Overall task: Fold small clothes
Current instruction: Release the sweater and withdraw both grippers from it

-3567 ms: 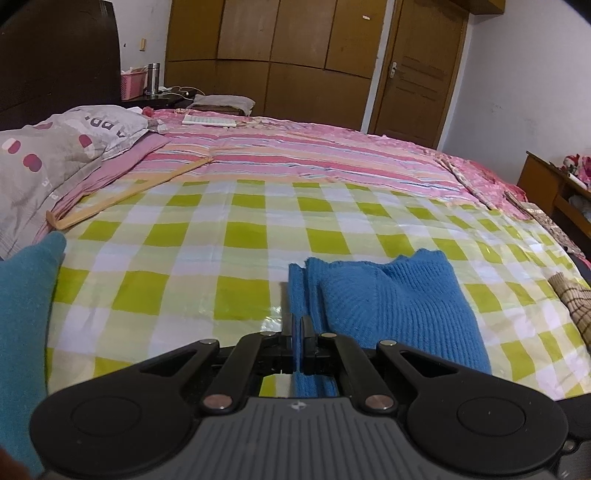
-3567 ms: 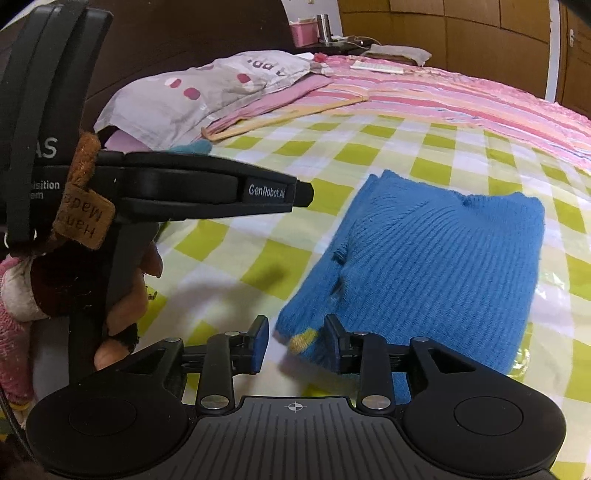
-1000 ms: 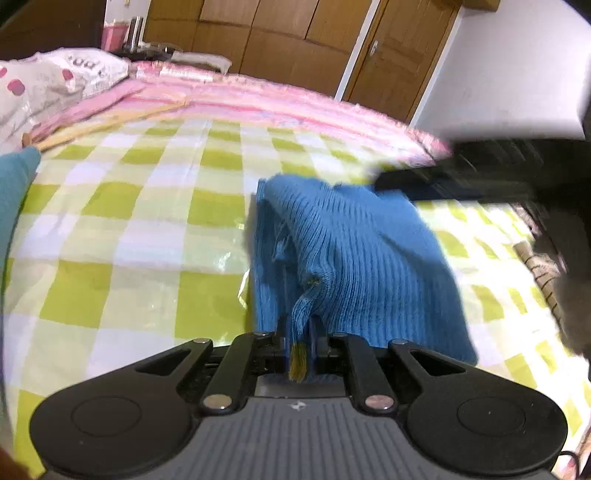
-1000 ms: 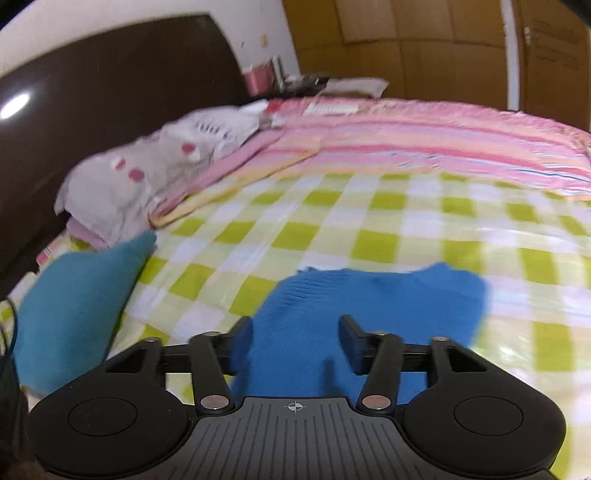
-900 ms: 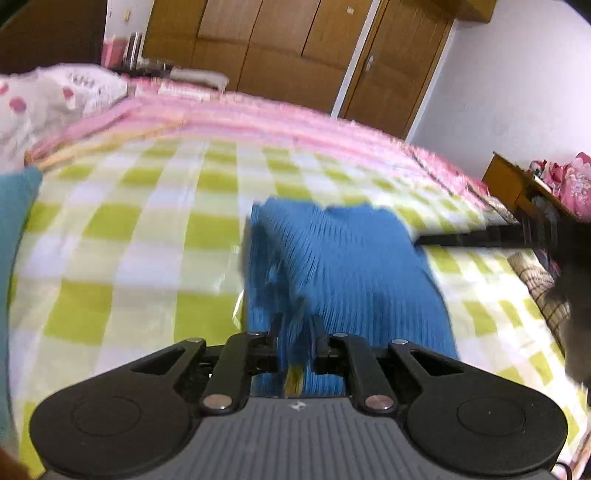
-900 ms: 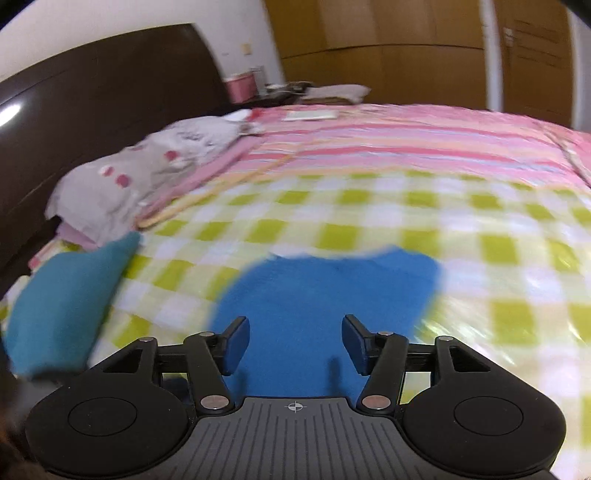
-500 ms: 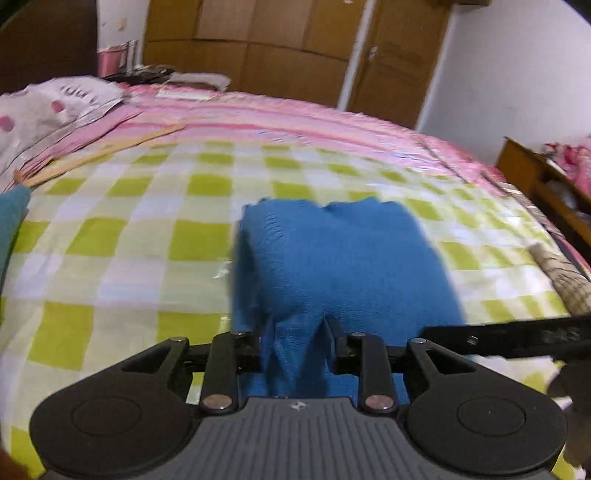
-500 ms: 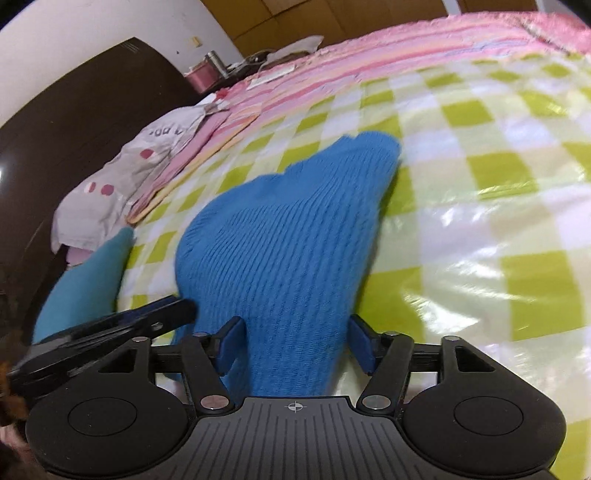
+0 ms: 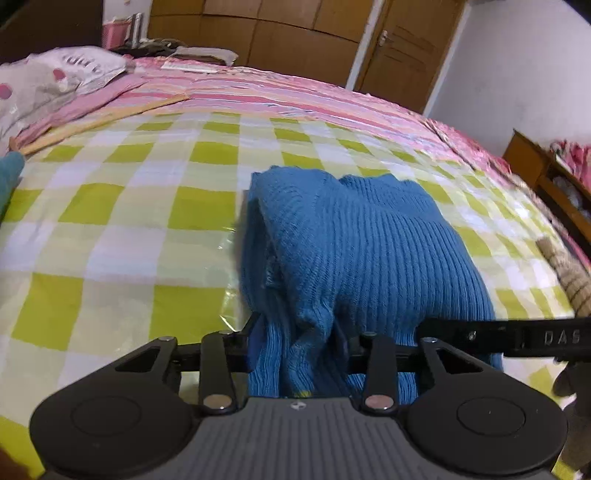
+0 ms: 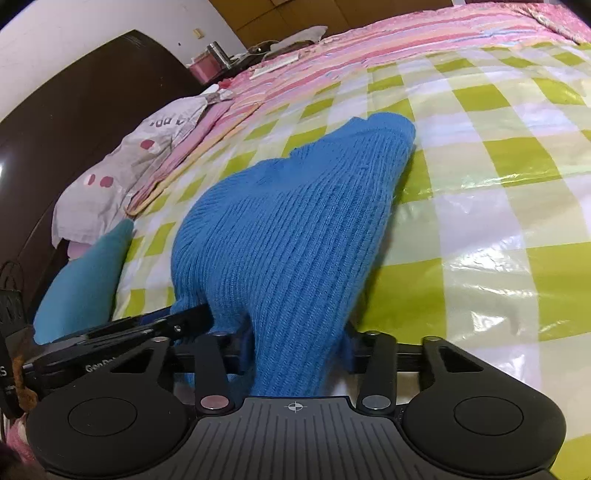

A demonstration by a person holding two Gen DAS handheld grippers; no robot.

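A folded blue knit sweater point(image 9: 354, 243) lies on the green-and-white checked bed cover point(image 9: 122, 236). Its near edge is bunched up between the fingers of both grippers. My left gripper point(image 9: 301, 339) has its jaws spread wide around the sweater's near left part. My right gripper point(image 10: 295, 347) also has its jaws spread wide, with the near right edge of the sweater point(image 10: 288, 236) draped between them. The right gripper's arm point(image 9: 517, 338) crosses the left wrist view at the right. The left gripper's arm point(image 10: 122, 332) shows at the left of the right wrist view.
A teal cushion point(image 10: 85, 280) lies left of the sweater. A grey spotted pillow point(image 10: 140, 155) and a pink striped quilt point(image 9: 280, 92) lie further up the bed. A dark headboard point(image 10: 74, 103) stands at the left, wooden wardrobes point(image 9: 266, 33) behind, a wooden cabinet point(image 9: 539, 166) at the right.
My left gripper, shut on the sweater's edge a second ago, has opened wide. Both grippers have moved forward into the sweater's near edge, which is now bunched higher between the fingers.
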